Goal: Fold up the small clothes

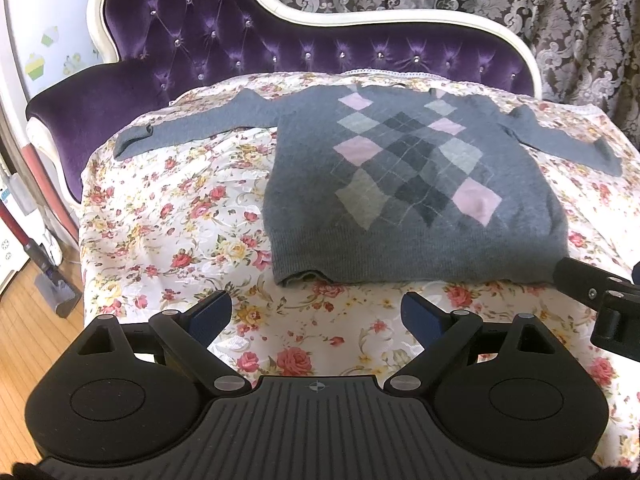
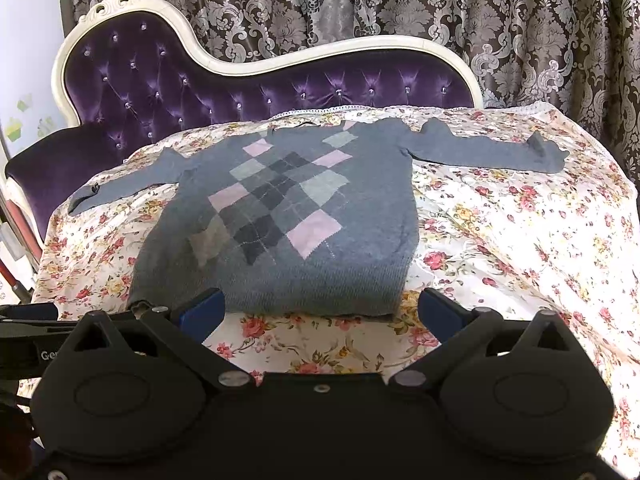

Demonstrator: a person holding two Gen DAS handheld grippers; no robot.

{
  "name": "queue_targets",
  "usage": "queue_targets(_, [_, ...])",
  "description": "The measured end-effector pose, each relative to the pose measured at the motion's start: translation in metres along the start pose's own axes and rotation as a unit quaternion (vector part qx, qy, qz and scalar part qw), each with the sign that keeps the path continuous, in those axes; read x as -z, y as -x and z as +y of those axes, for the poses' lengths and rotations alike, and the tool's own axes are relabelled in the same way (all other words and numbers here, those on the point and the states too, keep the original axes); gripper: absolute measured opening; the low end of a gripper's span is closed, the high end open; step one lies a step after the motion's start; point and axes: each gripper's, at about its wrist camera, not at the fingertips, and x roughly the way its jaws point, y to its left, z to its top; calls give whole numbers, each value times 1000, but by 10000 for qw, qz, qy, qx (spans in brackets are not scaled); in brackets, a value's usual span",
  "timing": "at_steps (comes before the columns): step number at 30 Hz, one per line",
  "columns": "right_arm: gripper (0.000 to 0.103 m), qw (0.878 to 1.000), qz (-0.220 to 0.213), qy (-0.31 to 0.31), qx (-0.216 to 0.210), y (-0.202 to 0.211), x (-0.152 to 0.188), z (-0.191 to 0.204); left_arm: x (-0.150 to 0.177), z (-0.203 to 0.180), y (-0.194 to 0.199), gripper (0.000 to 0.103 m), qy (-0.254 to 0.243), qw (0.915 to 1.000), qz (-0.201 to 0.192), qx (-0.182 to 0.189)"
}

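We looked forward and downward from both wrists, close above the near edge of the floral cover (image 1: 168, 216), and both views shared the grey sweater (image 2: 288, 216) and the purple sofa back (image 1: 224, 44).

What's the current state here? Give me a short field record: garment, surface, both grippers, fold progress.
garment: grey argyle sweater, lying flat, front up, both sleeves spread outward
surface: floral cloth draped over a purple tufted sofa
left gripper: open, empty, above the cloth just short of the sweater's hem
right gripper: open, empty, at the hem's near edge; contact cannot be told
fold progress: no fold made yet
backdrop: patterned curtain
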Motion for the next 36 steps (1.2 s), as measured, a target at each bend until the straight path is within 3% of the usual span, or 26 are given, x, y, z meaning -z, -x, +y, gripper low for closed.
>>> queue_targets(36, [102,9988,412,-234,-119,-20,3,-3,1,2,-20,92,14,9994,346,28])
